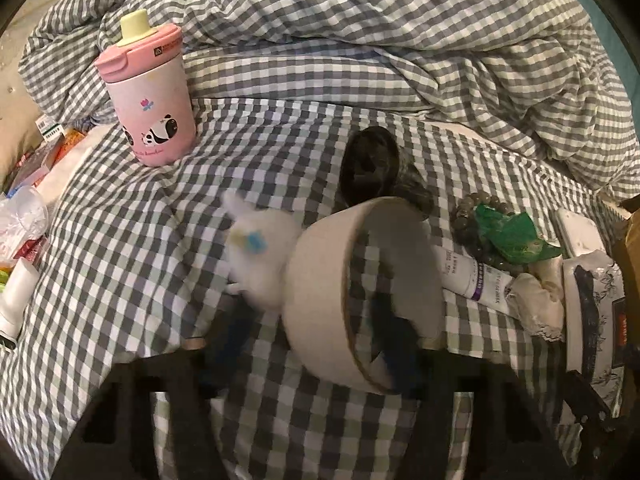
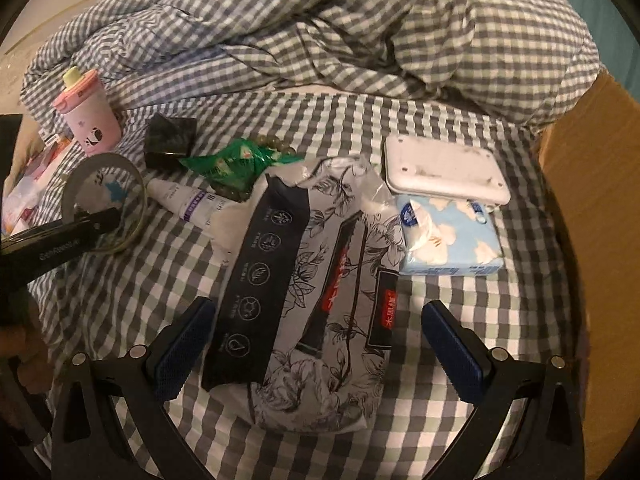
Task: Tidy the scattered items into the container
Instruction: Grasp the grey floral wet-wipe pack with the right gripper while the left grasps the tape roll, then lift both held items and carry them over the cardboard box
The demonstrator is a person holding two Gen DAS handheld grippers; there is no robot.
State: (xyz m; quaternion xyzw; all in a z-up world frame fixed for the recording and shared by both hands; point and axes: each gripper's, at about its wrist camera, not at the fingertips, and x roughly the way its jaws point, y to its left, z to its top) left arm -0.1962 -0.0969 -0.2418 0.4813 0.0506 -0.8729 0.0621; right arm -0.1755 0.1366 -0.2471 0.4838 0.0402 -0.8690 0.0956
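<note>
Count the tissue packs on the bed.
2. The floral pack lies between the right hand-held gripper's open fingers; the blue pack sits just beyond it, against the white case. Others may be hidden under the duvet.

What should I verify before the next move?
1. Right claw open: ok.
2. Floral pack between its pads: ok.
3. Pads pressing the pack: not ok, one pad stands clear of it.
4. Box close beside the pack: ok; whether there is room inside, cannot tell.
5. Left claw straddling the wall of the tape roll: ok.
6. Left claw's grip firm: cannot tell, the view is blurred.
</note>
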